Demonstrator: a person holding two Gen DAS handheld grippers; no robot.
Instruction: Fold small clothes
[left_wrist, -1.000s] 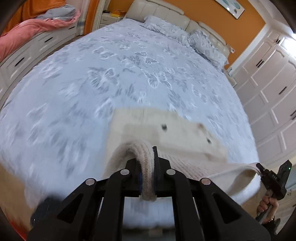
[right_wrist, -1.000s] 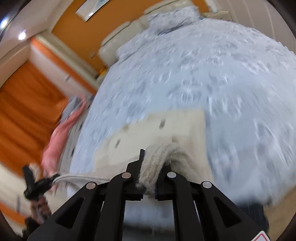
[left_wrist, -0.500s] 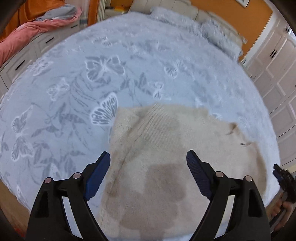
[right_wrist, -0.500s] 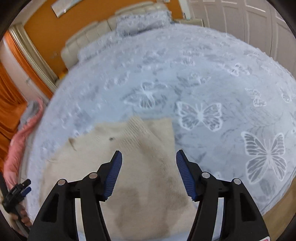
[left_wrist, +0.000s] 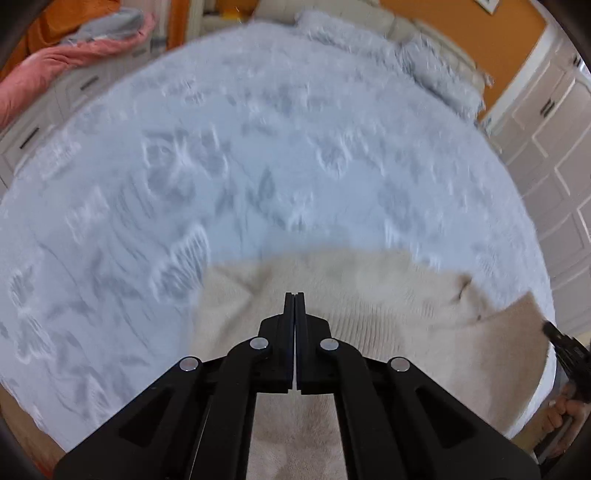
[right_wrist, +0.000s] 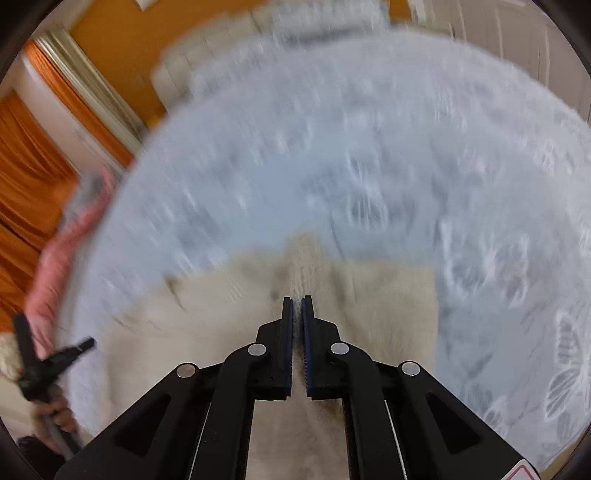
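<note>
With both sets of jaws pressed together and nothing caught between them, I have my left claw (left_wrist: 294, 295) and my right claw (right_wrist: 297, 300) poised above the cream knit garment (left_wrist: 369, 295). On the left the two black fingers meet flush; on the right a thin slit shows between the blue pads (right_wrist: 306, 343), but no cloth sits in it.

Directly under and ahead of the left claw the garment lies spread on the bed, its far edge a little beyond the fingertips and its body running off to the right of the claw, where a darker fold or notch breaks the outline. Whether the fingertips touch the knit I cannot tell. From the right claw I see the same garment (right_wrist: 369, 295) below and to the left, with a ribbed band (right_wrist: 304, 258) running straight ahead from the tips.

Beyond the garment, on all sides, stretches the pale blue bedspread (left_wrist: 221, 147) with its butterfly pattern, heavily blurred. Far right of the left claw, at the bed's edge, I catch the other gripper with a hand (left_wrist: 565, 413) around its handle; far left of the right claw, the matching hand (right_wrist: 55, 413) grips its tool. Farther out are pillows (left_wrist: 436, 62), an orange wall (left_wrist: 517, 33), white cabinet doors (left_wrist: 554, 129), and pink bedding (left_wrist: 55, 62) heaped far left.
</note>
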